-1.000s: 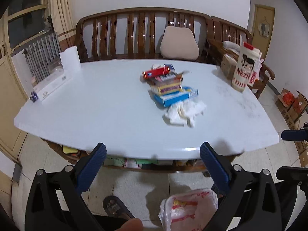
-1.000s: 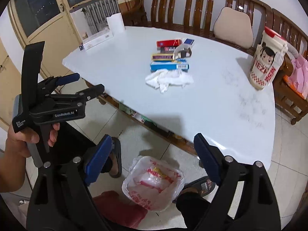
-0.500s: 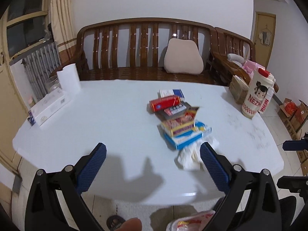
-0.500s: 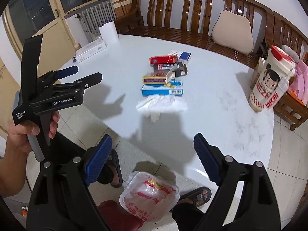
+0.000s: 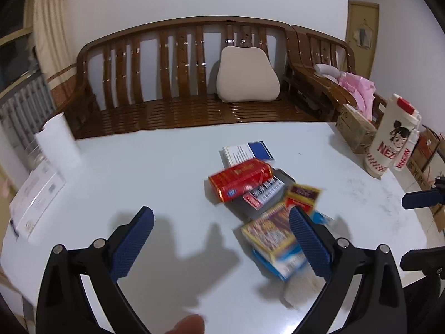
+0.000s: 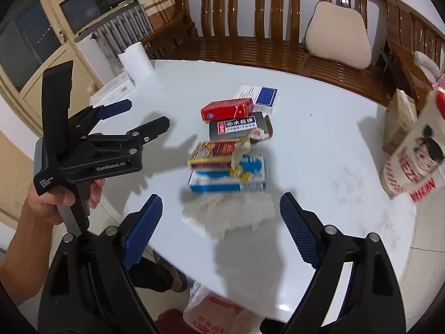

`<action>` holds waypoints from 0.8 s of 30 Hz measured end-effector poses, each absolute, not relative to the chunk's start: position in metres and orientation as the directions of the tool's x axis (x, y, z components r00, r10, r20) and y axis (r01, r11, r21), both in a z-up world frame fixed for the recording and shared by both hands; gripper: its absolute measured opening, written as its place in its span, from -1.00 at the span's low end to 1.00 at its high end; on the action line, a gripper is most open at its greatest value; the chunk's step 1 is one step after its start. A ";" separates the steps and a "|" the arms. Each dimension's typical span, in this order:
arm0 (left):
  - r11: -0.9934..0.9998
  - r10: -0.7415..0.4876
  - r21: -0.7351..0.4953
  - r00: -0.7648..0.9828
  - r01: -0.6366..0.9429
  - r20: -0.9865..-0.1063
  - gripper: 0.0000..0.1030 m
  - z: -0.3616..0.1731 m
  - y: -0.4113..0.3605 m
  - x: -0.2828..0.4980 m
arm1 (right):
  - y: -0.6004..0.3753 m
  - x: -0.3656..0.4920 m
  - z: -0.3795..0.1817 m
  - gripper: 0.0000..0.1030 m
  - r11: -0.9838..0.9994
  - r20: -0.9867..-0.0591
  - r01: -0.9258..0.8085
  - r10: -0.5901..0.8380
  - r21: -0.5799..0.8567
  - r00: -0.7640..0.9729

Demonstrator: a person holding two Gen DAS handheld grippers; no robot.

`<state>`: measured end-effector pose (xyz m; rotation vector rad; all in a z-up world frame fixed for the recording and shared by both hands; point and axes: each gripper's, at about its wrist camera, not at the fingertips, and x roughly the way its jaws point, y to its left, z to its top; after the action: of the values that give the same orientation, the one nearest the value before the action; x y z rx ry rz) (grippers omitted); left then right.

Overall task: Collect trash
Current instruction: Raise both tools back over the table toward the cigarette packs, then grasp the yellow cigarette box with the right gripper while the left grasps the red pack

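Only right view shows crumpled tissue, both hand-held grippers wide open, empty

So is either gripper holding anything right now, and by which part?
Nothing is held. The left gripper and right gripper are both open, above the table; the crumpled tissue lies ungrasped ahead of the right one.

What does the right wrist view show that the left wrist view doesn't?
Right wrist only: the crumpled tissue clearly, between the open right gripper fingers; the trash bag on the floor; the hand holding the open left gripper.
Left wrist only: pink cloth on the bench.
Both: the boxes on the table, the Nezha bottle.
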<state>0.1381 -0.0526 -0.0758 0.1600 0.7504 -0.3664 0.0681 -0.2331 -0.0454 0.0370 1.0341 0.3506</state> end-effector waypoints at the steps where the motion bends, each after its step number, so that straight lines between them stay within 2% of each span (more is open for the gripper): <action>1: 0.918 -0.274 0.018 0.665 0.397 -0.694 0.85 -0.079 -0.054 0.145 | -0.232 0.075 -0.049 0.64 0.945 -0.837 -0.263 0.301 0.196 0.458; 5: 0.895 -0.301 0.023 0.640 0.446 -0.707 0.85 -0.097 -0.063 0.174 | -0.227 0.104 -0.064 0.63 0.950 -0.845 -0.237 0.291 0.202 0.449; 8: 0.877 -0.314 0.030 0.621 0.479 -0.718 0.85 -0.109 -0.069 0.190 | -0.223 0.120 -0.077 0.51 0.953 -0.853 -0.226 0.284 0.201 0.438; 14: 0.831 -0.356 0.033 0.576 0.556 -0.735 0.85 -0.125 -0.083 0.217 | -0.218 0.143 -0.099 0.47 0.952 -0.865 -0.214 0.292 0.220 0.409; 17: 0.808 -0.370 0.035 0.553 0.588 -0.746 0.85 -0.132 -0.088 0.227 | -0.215 0.151 -0.108 0.36 0.950 -0.869 -0.213 0.296 0.226 0.396; 24: 0.731 -0.439 0.001 0.472 0.682 -0.765 0.85 -0.146 -0.100 0.247 | -0.210 0.166 -0.121 0.36 0.944 -0.871 -0.208 0.318 0.255 0.375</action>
<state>0.2474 -0.1000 -0.1464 0.3269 0.8281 -0.7012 0.1658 -0.2097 -0.1208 0.1082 1.1386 0.3375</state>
